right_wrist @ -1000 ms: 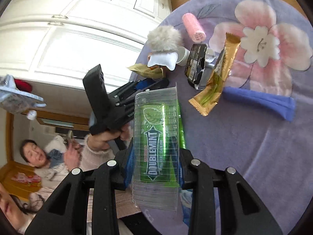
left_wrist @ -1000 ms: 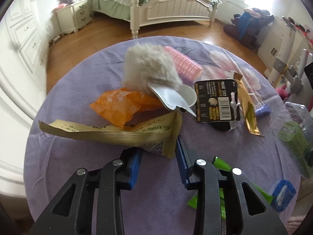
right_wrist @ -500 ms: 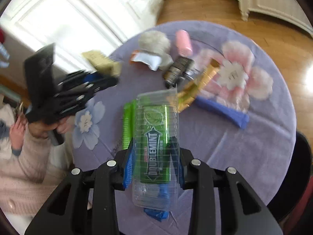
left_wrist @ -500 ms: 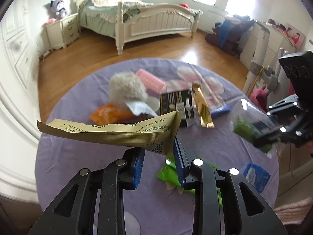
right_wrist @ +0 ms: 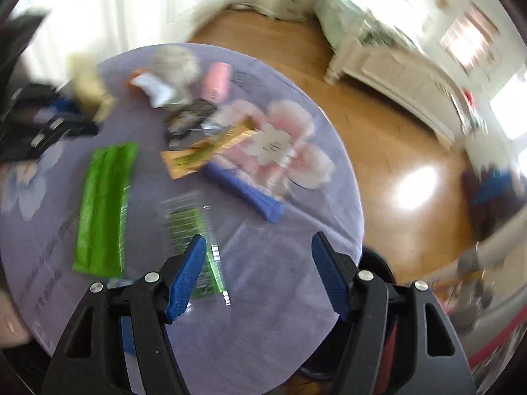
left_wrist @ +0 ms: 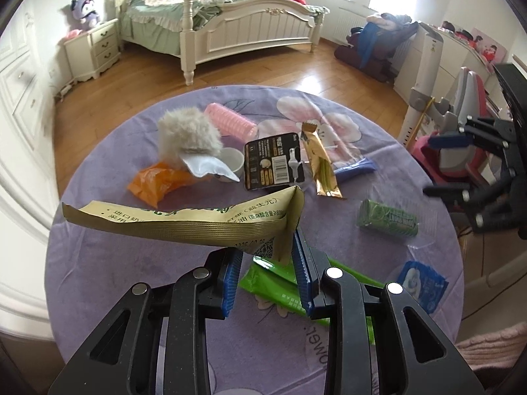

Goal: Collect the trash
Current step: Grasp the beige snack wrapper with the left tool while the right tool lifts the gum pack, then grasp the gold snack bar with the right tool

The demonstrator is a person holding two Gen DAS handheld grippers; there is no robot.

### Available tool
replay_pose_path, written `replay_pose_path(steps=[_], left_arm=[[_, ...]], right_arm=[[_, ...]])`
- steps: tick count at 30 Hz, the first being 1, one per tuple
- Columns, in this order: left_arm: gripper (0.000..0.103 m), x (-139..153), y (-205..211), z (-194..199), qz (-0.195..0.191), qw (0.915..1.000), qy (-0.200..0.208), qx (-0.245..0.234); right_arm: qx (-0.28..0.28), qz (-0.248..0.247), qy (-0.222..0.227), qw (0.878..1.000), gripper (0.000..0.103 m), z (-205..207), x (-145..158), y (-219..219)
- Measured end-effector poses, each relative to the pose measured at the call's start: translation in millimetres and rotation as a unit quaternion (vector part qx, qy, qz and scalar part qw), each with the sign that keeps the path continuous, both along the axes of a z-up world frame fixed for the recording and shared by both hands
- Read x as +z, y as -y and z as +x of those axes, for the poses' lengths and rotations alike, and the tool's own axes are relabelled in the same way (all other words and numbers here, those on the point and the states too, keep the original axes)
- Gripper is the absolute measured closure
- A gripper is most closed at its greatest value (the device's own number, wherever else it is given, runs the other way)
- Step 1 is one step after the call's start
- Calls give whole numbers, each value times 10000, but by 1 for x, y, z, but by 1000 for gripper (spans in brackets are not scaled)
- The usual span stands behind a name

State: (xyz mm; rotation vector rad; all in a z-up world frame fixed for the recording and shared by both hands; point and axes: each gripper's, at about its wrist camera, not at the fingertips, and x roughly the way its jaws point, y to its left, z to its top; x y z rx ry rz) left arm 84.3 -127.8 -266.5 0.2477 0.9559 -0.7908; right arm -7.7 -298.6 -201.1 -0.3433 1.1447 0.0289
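Left wrist view: left gripper point(left_wrist: 268, 271) clamps the gold wrapper point(left_wrist: 184, 219) above the purple table point(left_wrist: 98, 263); the gum pack point(left_wrist: 387, 222) lies sharp there. Right wrist view, blurred: right gripper point(right_wrist: 258, 275), jaws wide apart, holds nothing.

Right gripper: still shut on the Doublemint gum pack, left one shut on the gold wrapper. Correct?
Not quite. The right gripper is open and empty; the Doublemint gum pack lies on the purple tablecloth, as the left wrist view shows. The left gripper is indeed shut on the gold wrapper.
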Motion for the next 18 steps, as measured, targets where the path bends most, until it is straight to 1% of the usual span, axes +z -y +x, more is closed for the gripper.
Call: replay_pose_path(steps=[1, 2, 3, 4, 5, 6, 7, 8, 9, 10, 11, 12, 13, 14, 15, 16, 17, 18], left_arm=[[73, 1, 0, 0, -17, 10000, -6, -22], [73, 1, 1, -1, -21, 10000, -11, -40], [73, 0, 2, -2, -23, 10000, -16, -63], [73, 0, 3, -3, -25, 10000, -27, -86], [73, -1, 4, -5, -23, 9999, -39, -110], [73, -2, 4, -6, -10, 9999, -39, -117], [73, -2, 4, -7, 5, 9999, -34, -114], [73, -2, 2, -8, 10, 9999, -28, -109], [73, -1, 1, -8, 11, 9999, -24, -108], [73, -1, -2, -9, 21, 9999, -4, -103], [73, 0, -3, -9, 33, 9999, 10, -105], [73, -1, -4, -10, 51, 9999, 18, -109], [73, -1, -5, -10, 82, 9999, 33, -103], [73, -1, -6, -9, 100, 9999, 41, -85], [73, -2, -7, -8, 93, 9999, 24, -69], [73, -2, -8, -7, 75, 10000, 7, -49], [73, -2, -9, -7, 73, 10000, 7, -30], [73, -2, -9, -6, 60, 10000, 5, -23]], right_arm=[[169, -136, -79, 9997, 37, -1, -5, -9], [352, -349, -198, 9986, 37, -2, -17, -18], [473, -455, -309, 9974, 37, 1, -28, -24], [560, -494, -461, 9961, 37, 2, -40, -26], [572, -359, -691, 9953, 42, 6, -51, -24], [458, -67, -855, 9953, 65, 9, -58, -16], [151, 590, -993, 9932, 66, 17, -60, 1], [-242, 1336, -1058, 9851, 66, 25, -57, 22], [-621, 1882, -1036, 9747, 66, 32, -53, 42], [-916, 2195, -968, 9665, 66, 36, -48, 60], [-1111, 2316, -934, 9619, 64, 41, -43, 74], [-1144, 2225, -920, 9638, 61, 42, -38, 78], [-1103, 1832, -791, 9737, 59, 44, -30, 79], [-1079, 1446, -689, 9812, 46, 46, -25, 77], [-1060, 968, -510, 9883, 38, 47, -17, 76], [-1098, 448, -271, 9926, 38, 50, -9, 74], [-1130, -161, -5, 9935, 38, 53, -1, 73], [-1031, -278, 97, 9942, 37, 57, 6, 69]])
